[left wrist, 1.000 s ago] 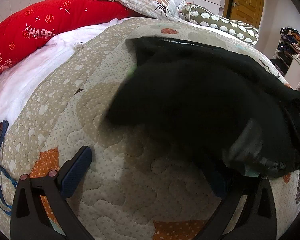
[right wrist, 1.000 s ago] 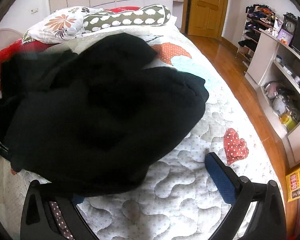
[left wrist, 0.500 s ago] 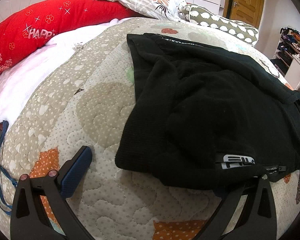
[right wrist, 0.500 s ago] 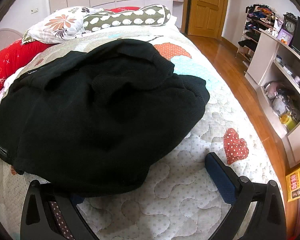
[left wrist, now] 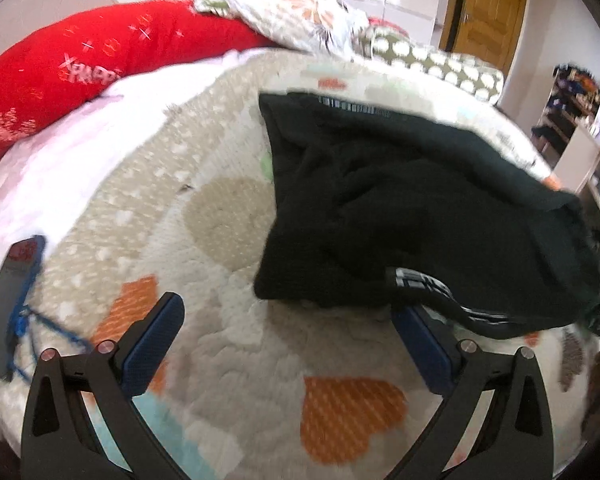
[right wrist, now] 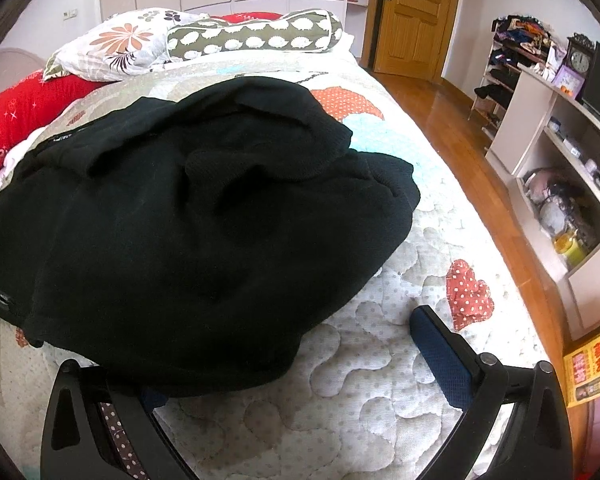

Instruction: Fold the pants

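1. I am holding my left gripper (left wrist: 288, 344) with jaws wide apart over the quilt (left wrist: 228, 360), gripping nothing.
2. The black pants (right wrist: 188, 216) are lying bunched mid-frame, their hem draping over my spread, empty right gripper (right wrist: 296, 364).
3. Risk: pinching several layers, dragging the heap crooked.
4. Bare quilt is lying lower right; the bed edge is nearing at right.

Right gripper (right wrist: 296, 360) left finger hidden under pants (right wrist: 188, 216).

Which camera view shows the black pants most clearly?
The right wrist view: the black pants appear sharp and nearly whole on the quilt. The left wrist view is blurred and shows mainly their near edge with a white label.
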